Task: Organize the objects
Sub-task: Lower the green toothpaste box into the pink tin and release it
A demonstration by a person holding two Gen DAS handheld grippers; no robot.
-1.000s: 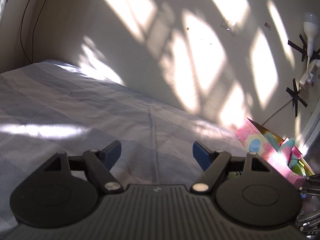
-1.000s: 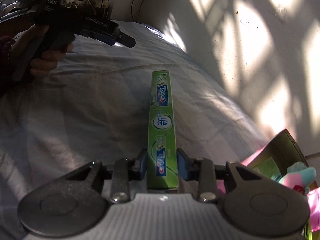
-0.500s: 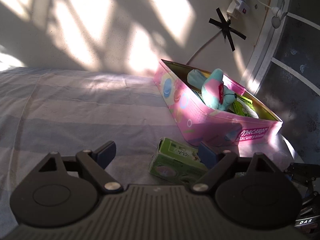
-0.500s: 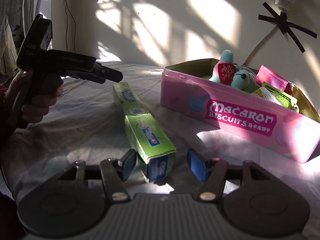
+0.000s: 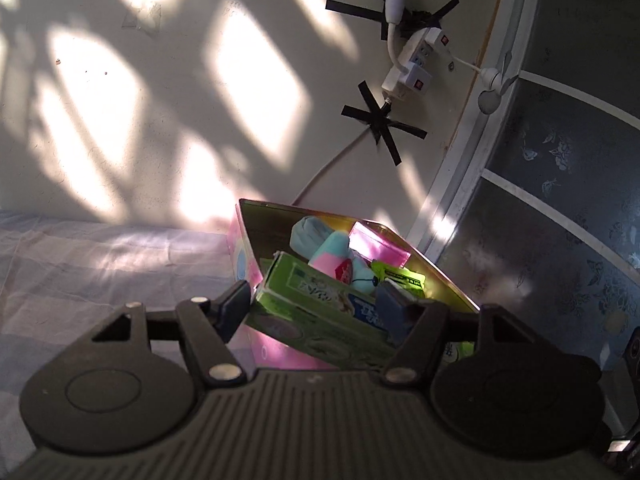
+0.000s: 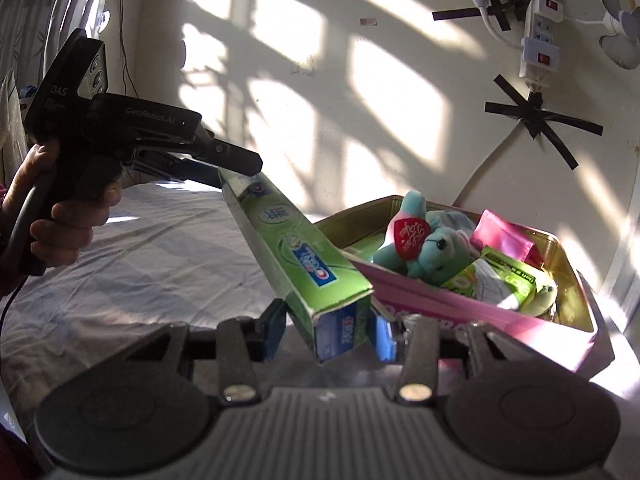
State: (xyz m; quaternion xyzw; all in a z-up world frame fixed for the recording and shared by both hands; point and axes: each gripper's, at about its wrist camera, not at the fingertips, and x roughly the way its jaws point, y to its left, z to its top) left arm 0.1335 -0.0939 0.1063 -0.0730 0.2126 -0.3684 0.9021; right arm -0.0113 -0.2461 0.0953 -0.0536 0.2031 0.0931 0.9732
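Note:
A long green toothpaste box [image 6: 296,256] hangs in the air, tilted, beside the open pink biscuit tin [image 6: 460,308]. My left gripper [image 5: 316,306] is shut on one end of the box [image 5: 320,312], above the tin's near corner. My right gripper [image 6: 326,330] is shut on the box's other end. In the right wrist view the left gripper [image 6: 236,162] grips the far, higher end. The tin [image 5: 244,264] holds a teal plush bear [image 6: 432,256], a pink packet [image 6: 504,236] and green packets [image 6: 504,284].
The tin stands on a bed with a striped grey sheet [image 6: 160,264] next to a sunlit wall. A power strip [image 5: 412,64] and taped cables hang on the wall above the tin. A dark patterned panel [image 5: 560,200] stands to the right.
The toothpaste box lay on the sheet with both grippers open around its ends. Both grippers have closed on it and lifted it up beside the tin.

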